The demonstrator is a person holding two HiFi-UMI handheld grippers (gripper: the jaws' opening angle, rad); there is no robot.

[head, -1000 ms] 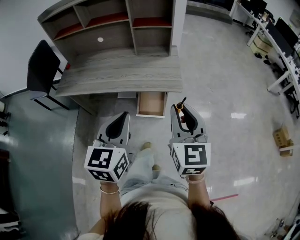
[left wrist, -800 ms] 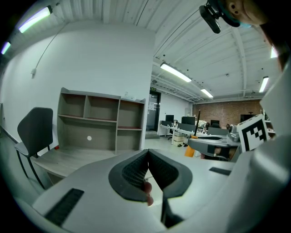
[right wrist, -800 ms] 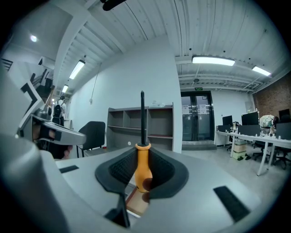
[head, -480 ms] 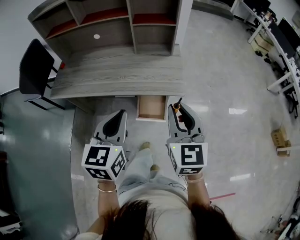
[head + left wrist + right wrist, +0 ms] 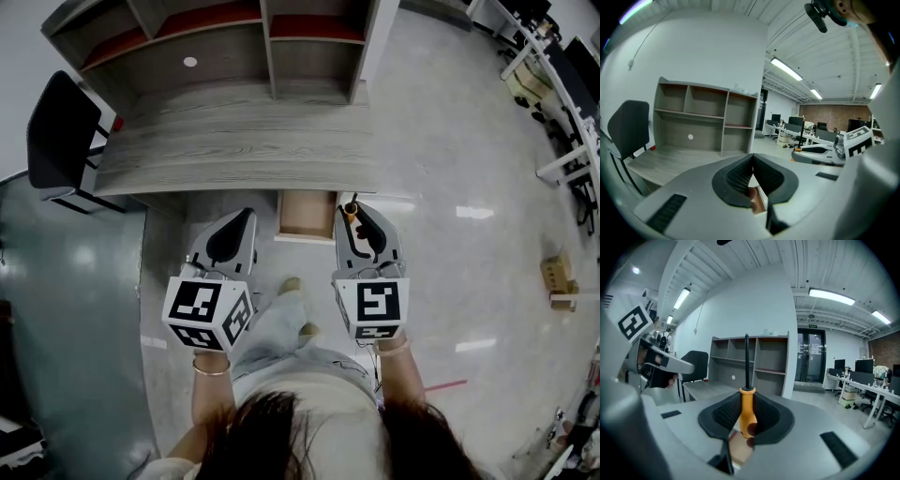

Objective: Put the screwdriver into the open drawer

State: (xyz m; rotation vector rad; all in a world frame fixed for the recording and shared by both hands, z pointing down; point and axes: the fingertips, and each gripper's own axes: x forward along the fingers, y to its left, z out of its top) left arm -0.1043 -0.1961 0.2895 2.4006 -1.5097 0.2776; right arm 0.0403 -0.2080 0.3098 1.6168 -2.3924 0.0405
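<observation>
Pinching smooth orange screwdriver [image 5: 746,411] (ribbed black pads [image 5: 724,413]).

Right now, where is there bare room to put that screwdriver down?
The desk top is bare from the black chair to its right end. The open drawer looks empty too. Tightest spot: its mouth, seen from above between the left claw and the right claw holding the screwdriver.

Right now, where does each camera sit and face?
Head view: on the head, looking steeply down at the grey wooden desk, open wooden drawer, left gripper, right gripper, hair, legs.
Left gripper view: behind its shut, empty jaws, facing the grey shelf unit.
Right gripper view: behind jaws clamping the orange-handled screwdriver, facing the shelf unit.
Gripper views share that shelf unit.
</observation>
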